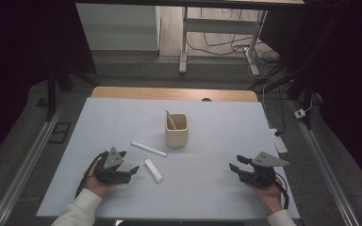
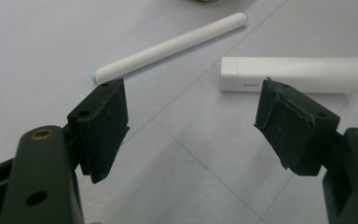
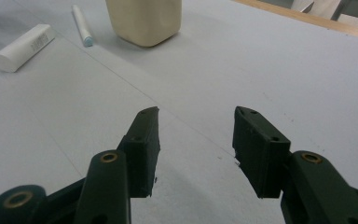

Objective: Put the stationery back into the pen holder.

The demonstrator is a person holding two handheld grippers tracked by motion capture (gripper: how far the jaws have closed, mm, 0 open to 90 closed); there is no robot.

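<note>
Just ahead of the left gripper's [image 1: 125,165] fingers [image 2: 103,122] lie two white things on the pale surface [image 1: 217,188]: a short stubby tube [image 2: 292,74] beyond the one finger's tip, and a slim pen-like stick [image 2: 168,45] whose bluish end sits close above the other finger's tip. Neither is touched; the fingers stand spread wide with bare surface between them. Farther out past both stands a cream cup [image 1: 176,130] with one thin item already leaning inside it (so the job looks like gathering the loose pieces into it).

Well off to the side, the right gripper [image 1: 238,167] rests low with its fingers [image 3: 142,149] also spread, nothing between them.

Risks, as I judge them: the tube is round and lies crosswise to the fingers, so a closing finger catching it off-centre could roll it away or knock it into the stick. Coming in too flat could also scrape the surface covering and shove both pieces toward the cup.
</note>
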